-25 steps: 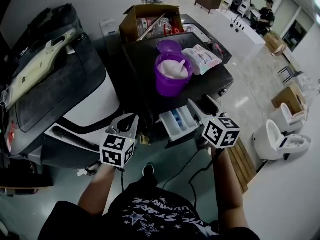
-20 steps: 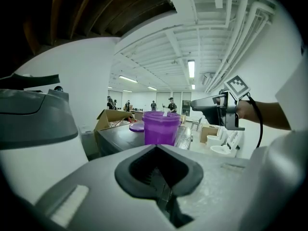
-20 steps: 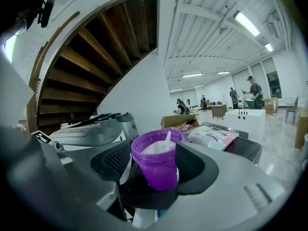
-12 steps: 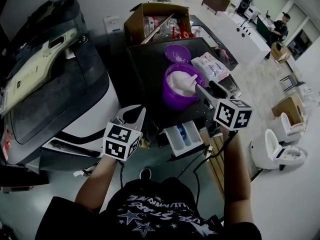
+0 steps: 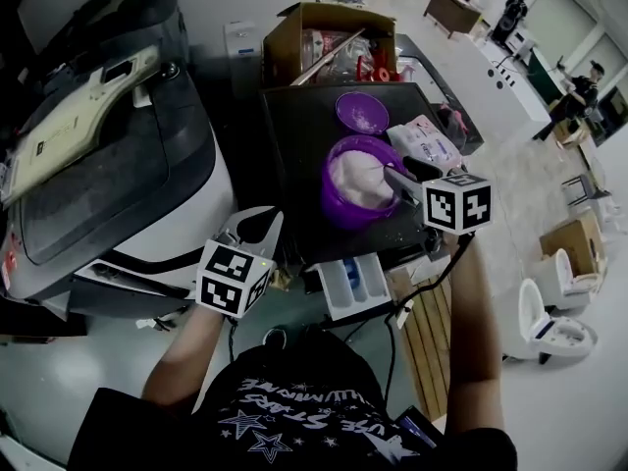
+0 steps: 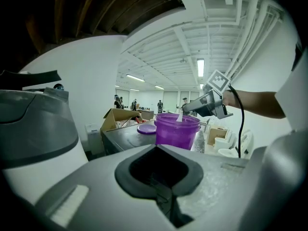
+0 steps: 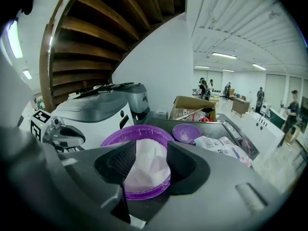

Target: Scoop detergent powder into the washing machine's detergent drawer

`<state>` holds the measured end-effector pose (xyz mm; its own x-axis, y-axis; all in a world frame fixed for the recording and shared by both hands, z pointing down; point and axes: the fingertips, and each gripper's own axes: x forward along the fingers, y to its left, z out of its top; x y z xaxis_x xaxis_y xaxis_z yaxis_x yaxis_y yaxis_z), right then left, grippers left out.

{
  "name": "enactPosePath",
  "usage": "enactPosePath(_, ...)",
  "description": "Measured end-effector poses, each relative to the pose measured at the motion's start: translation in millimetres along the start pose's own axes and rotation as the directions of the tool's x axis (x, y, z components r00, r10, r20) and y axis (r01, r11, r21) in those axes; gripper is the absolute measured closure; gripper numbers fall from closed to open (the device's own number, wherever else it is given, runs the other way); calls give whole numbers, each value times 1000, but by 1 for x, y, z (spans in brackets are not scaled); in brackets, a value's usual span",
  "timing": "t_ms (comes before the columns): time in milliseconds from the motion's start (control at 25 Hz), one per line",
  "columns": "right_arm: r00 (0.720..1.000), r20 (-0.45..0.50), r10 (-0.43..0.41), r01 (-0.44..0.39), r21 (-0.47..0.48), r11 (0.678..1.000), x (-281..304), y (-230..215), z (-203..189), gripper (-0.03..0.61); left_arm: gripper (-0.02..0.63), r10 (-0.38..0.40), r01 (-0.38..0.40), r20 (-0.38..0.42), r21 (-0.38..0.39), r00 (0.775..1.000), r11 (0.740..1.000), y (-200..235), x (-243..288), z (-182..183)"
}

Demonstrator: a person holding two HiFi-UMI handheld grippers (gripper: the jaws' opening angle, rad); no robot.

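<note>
White scoop handle (image 6: 179,118) near-upright in tub (image 6: 176,132)

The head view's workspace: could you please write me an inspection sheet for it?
Surface: dark washing machine top, crowded.
Job's things: purple tub of white powder, lid off, white scoop handle standing in it; detergent drawer pulled out.
Clutter: purple lid, printed pouch, open cardboard box.
Grippers: right gripper open, at the tub's rim; left gripper shut, empty, left of the drawer.
Cables: black cable hangs from the right gripper.
Surroundings: second washing machine left; toilets right; people far off.
</note>
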<state>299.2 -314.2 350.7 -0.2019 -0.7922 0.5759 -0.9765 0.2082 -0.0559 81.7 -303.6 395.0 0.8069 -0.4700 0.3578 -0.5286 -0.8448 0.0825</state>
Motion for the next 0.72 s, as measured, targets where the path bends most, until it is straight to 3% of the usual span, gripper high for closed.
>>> enactPosePath(360,975,-186,124,-143,-95,985,27,0,-11,410,612,73,-74,-21,-34,997,997,1,8,-1)
enactPosePath(600,960,-237,150,-180,-113,977,35,1,-14,459,612,91,-93,-28,-40,995,995,1,11,-4)
enactPosePath(720,955,-251,156,-190,-119,974,34,2,-15,518,612,99,-100,-25,-43,995,994,0,11,-3)
